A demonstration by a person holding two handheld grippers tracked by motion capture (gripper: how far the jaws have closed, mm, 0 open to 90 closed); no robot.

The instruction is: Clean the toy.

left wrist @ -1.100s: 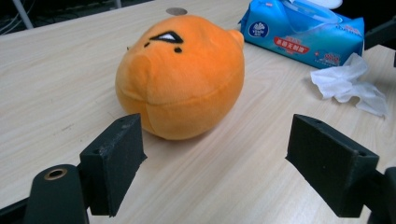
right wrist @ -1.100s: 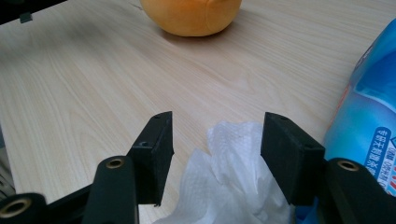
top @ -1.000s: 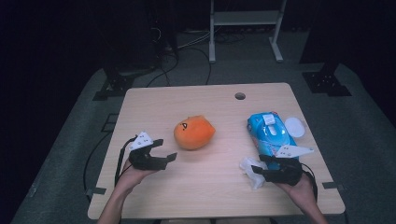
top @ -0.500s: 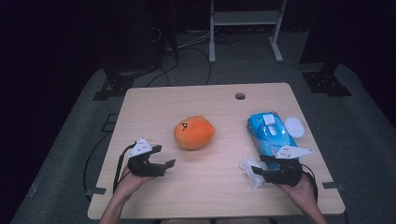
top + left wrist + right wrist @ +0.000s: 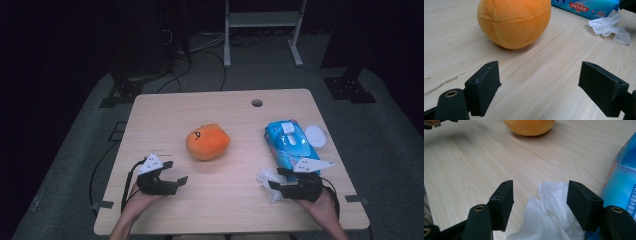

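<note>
On the pale wooden table (image 5: 220, 210), near its front edge, right gripper (image 5: 274, 183) lying low in the person's right hand (image 5: 320, 205), jaws spread apart and just opened further, with the crumpled white wipe (image 5: 268, 179) lying between them. Seen along the jaws in the right gripper view: wipe (image 5: 551, 215) bunched up in the gap, closer to the right pad, pads not pressing on it; whether the tissue brushes that pad, hard to tell. Loose, creased and puffed, resting on the wood, just beside the blue wipe pack (image 5: 290, 145). Pack lying flat at the right side of the table, its white flap lid facing up, blue wrapper edge (image 5: 624, 182) right next to the right jaw. Small white round lid (image 5: 315, 135) beside the pack, toward the table's right edge.

At the left front, left gripper (image 5: 175, 172) held in the left hand (image 5: 137, 200), jaws wide, nothing between them, only bare wood in the gap (image 5: 539, 85). Pointed toward the orange plush toy (image 5: 207, 142), apart from it. Toy sitting about mid-table, round, soft, seamed in quarters (image 5: 514, 22), a small dark face mark on its top. Beyond it in the left gripper view, same wipe (image 5: 610, 26) and pack (image 5: 586, 6) farther off.
</note>
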